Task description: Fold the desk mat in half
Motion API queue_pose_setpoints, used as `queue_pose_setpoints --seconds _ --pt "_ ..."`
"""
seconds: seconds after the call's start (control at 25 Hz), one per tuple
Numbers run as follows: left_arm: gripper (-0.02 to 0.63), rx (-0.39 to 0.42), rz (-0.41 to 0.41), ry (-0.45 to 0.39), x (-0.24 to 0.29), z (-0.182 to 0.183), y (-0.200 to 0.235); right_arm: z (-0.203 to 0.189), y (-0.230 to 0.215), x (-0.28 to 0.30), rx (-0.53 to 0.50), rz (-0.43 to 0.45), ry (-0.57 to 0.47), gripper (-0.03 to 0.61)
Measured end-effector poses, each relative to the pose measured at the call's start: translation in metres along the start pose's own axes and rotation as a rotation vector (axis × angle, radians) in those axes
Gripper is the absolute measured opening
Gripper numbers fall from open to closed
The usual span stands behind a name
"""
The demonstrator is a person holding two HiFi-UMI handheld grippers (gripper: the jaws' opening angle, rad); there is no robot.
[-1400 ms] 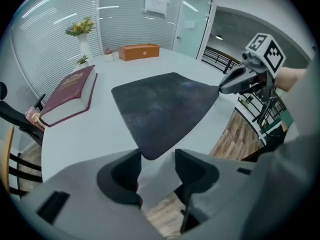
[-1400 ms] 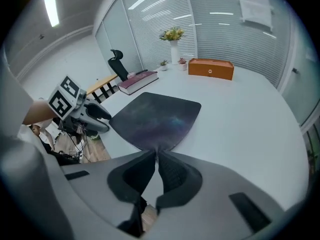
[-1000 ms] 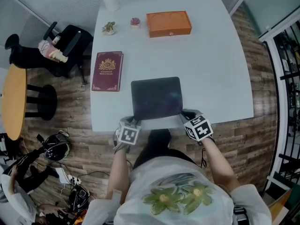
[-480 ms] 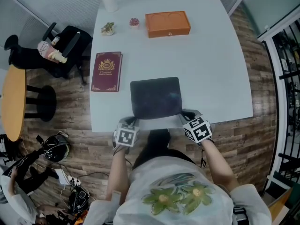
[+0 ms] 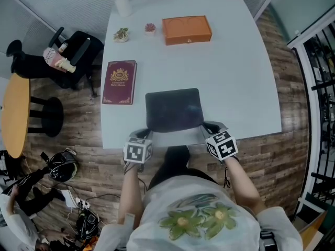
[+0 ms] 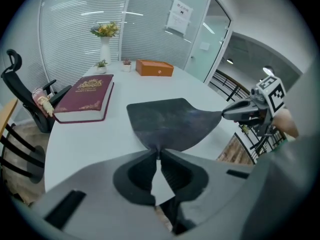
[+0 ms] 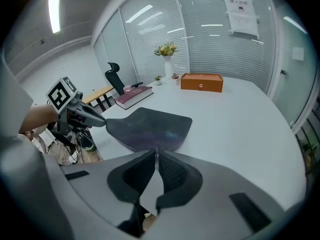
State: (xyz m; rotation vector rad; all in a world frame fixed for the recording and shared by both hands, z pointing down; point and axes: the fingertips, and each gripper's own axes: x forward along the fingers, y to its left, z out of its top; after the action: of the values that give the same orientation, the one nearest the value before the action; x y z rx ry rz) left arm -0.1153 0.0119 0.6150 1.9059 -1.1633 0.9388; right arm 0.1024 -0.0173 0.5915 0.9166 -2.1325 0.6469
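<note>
While the left gripper (image 6: pixel 158 153), whose jaws have just been closing, and right gripper (image 7: pixel 156 154) each pinch a near corner, the mat (image 5: pixel 174 110) lies at the table's (image 5: pixel 235 77) 6 o'clock edge, with the book (image 5: pixel 119 81) at the mat's 10 o'clock, its gold print unreadable.

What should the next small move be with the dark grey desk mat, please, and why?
Probably lift both near corners of the dark grey rectangular desk mat together: the right gripper pinches one; the left gripper has just been closing its jaws on the other.

Near our table's (image 5: pixel 235 77) left edge, a maroon book (image 5: pixel 119 81); along its far edge, an orange box (image 5: pixel 187 30), two tiny potted plants (image 5: pixel 121 34), a flower vase (image 5: pixel 122 4).
</note>
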Motion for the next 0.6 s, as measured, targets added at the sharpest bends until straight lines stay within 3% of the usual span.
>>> queue_pose_setpoints --seconds 0.6 --pt "0.031 -0.084 -0.005 -0.039 -0.013 0.050 0.011 0.040 -0.022 -0.001 0.041 0.000 -0.029 0.035"
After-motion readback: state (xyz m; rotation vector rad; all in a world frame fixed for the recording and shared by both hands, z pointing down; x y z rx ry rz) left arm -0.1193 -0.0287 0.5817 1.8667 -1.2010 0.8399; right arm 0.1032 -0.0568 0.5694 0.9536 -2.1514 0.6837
